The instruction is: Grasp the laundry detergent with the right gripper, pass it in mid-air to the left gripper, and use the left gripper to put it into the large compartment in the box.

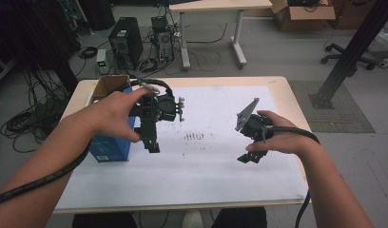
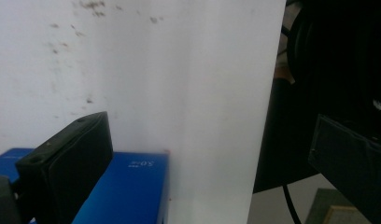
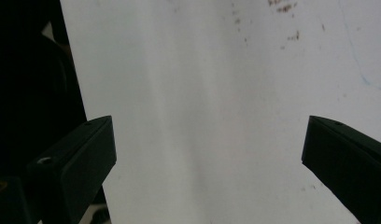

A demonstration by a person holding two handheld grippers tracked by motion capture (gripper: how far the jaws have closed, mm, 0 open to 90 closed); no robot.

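Since the blue rectangular cardboard box (image 1: 109,147) lies nearest our left gripper (image 1: 151,146), we take it as the thing to be handled. It sits on the white paper sheet (image 1: 206,166) at the sheet's nine o'clock edge, just beside an open brown cardboard carton (image 1: 106,85) at about ten o'clock on the pale wooden table (image 1: 287,90). In the left gripper view the box's blue top (image 2: 128,191) shows just beyond the jaws, its corner crisp and square. We judge it light and fairly stiff, though thin card may dent under a hard squeeze and its printed faces may be a little slick. Pinching across the narrow width near the middle looks safest to us. Our left gripper hangs over the sheet just at three o'clock of the box, jaws spread wide and empty. Our right gripper (image 1: 251,157), at about four o'clock on the sheet and well apart from the box, likewise has its jaws parted with nothing between them.
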